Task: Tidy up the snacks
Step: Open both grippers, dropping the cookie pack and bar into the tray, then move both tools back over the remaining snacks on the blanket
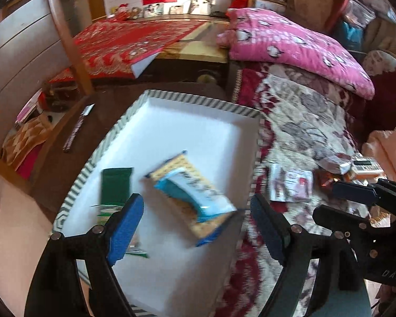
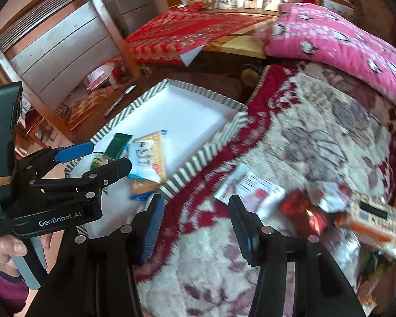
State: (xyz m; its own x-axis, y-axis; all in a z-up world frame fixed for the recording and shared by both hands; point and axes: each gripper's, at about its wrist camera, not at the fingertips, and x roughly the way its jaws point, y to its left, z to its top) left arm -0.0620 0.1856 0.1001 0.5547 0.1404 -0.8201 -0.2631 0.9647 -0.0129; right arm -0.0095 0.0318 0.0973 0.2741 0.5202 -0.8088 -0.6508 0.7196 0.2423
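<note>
Both claws stand with their jaws spread and nothing between them. Left claw [image 1: 195, 227] hangs over the white tray [image 1: 177, 100] with the striped rim, its blue pads on either side of a cracker packet [image 1: 190, 192] that lies flat on the tray floor, blurred in the left wrist view, so I cannot tell whether it lies at rest. Just beside it, nearer the tray's left wall, lie a dark green packet [image 1: 116, 185] and a smaller green-and-white one, partly hidden behind the left pad. Right claw [image 2: 195, 227] is off the tray, over the flowered blanket [image 2: 316, 137], pointed toward the loose snacks that remain there: a white leaflet-like pack [image 2: 250, 187], a shiny red wrapper [image 2: 301, 208], a crumpled silver-white bag [image 2: 327, 192] and an orange-and-cream box [image 2: 369, 216], all heaped close together near the blanket's right side. That split looks deliberate: the tray serves as the collecting place, so one claw tends the sorted side while the other faces the unsorted pile. By my reading the job is partway along, three packets in and several out. The heap's crinkly, overlapping wrappers will likely slip or drag a neighbour along, so picking the topmost piece alone seems wisest.
</note>
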